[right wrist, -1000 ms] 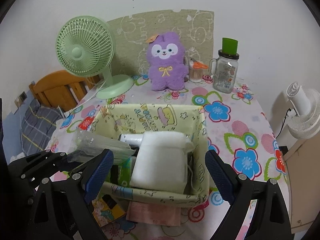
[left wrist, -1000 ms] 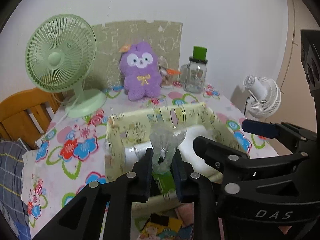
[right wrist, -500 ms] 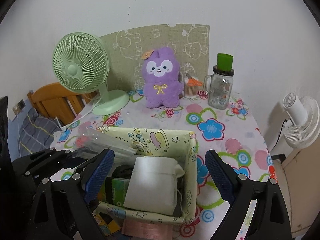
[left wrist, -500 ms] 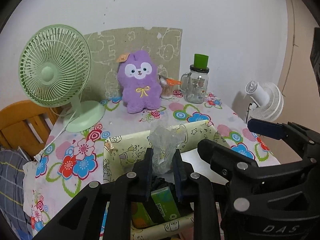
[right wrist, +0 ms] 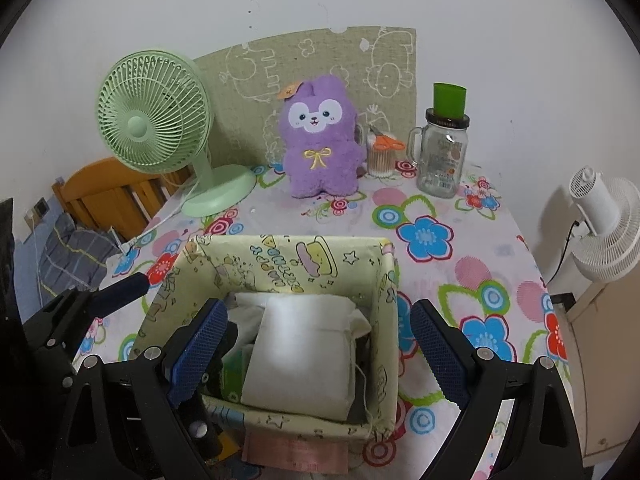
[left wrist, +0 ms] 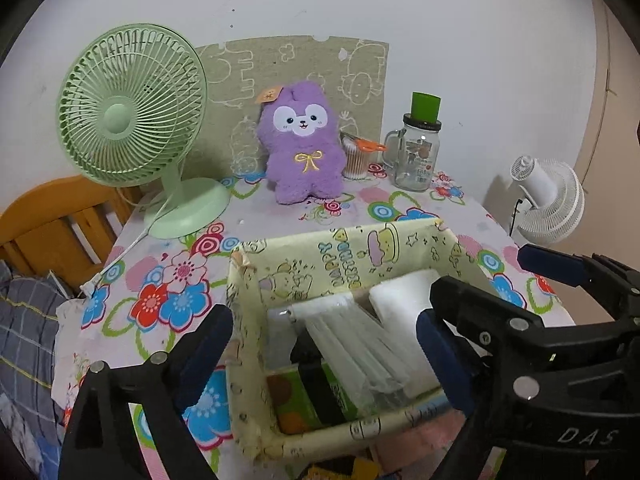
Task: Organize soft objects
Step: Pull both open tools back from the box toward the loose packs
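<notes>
A yellow cartoon-print basket (left wrist: pixel 352 252) (right wrist: pixel 280 264) stands on the flowered tablecloth. It holds a white padded pack (right wrist: pixel 300 360) (left wrist: pixel 404 300), a clear plastic packet (left wrist: pixel 352 344) and a green packet (left wrist: pixel 304 396). My left gripper (left wrist: pixel 320 348) hovers over the basket's near side with its jaws opening; the clear packet lies below them, touching neither pad. My right gripper (right wrist: pixel 318 344) is open above the white pack with nothing held. A purple plush (left wrist: pixel 304 152) (right wrist: pixel 320 148) sits upright at the table's back.
A green desk fan (left wrist: pixel 132 108) stands at the back left. A glass jar with a green lid (left wrist: pixel 418 156) and a cup of cotton swabs (left wrist: pixel 356 160) are at the back right. A white fan (left wrist: pixel 548 200) is off the table's right edge, and a wooden bed frame (left wrist: pixel 52 224) is at the left.
My left gripper, shut on the clear plastic packet before, has opened wide and the packet now lies in the basket. The right gripper has stayed open.
</notes>
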Action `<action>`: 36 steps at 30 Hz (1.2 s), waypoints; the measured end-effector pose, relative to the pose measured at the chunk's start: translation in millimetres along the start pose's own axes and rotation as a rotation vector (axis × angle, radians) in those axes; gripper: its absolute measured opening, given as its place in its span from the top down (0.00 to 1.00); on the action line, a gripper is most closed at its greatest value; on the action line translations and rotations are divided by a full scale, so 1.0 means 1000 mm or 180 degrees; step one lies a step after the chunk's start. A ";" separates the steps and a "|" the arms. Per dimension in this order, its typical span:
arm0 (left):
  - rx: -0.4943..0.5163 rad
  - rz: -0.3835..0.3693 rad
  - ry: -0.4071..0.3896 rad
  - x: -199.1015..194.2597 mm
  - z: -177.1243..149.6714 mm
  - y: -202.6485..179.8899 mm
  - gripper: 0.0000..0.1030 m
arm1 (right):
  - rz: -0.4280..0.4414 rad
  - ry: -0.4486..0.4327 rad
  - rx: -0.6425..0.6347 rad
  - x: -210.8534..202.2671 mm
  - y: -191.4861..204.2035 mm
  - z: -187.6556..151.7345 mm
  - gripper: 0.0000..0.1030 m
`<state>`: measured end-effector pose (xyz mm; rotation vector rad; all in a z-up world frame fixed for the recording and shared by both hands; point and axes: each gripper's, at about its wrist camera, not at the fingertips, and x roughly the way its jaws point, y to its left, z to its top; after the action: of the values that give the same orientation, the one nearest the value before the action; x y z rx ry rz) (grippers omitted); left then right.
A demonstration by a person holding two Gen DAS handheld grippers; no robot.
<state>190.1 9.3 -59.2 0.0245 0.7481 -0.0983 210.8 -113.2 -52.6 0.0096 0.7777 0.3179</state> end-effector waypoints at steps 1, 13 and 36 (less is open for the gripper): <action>0.0001 0.0002 -0.0002 -0.002 -0.001 0.000 0.06 | 0.0001 0.0000 -0.0008 -0.002 0.001 -0.002 0.08; 0.0011 0.0013 -0.0058 -0.033 -0.017 -0.006 0.03 | -0.0001 -0.0070 -0.0044 -0.030 0.008 -0.020 0.08; 0.0007 0.0005 -0.0174 -0.073 -0.045 -0.012 0.00 | -0.0092 -0.0190 -0.0051 -0.068 0.015 -0.048 0.06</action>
<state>105.2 6.1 -42.3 0.0243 0.6935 -0.0981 128.1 -123.3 -37.7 -0.0071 0.7156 0.2953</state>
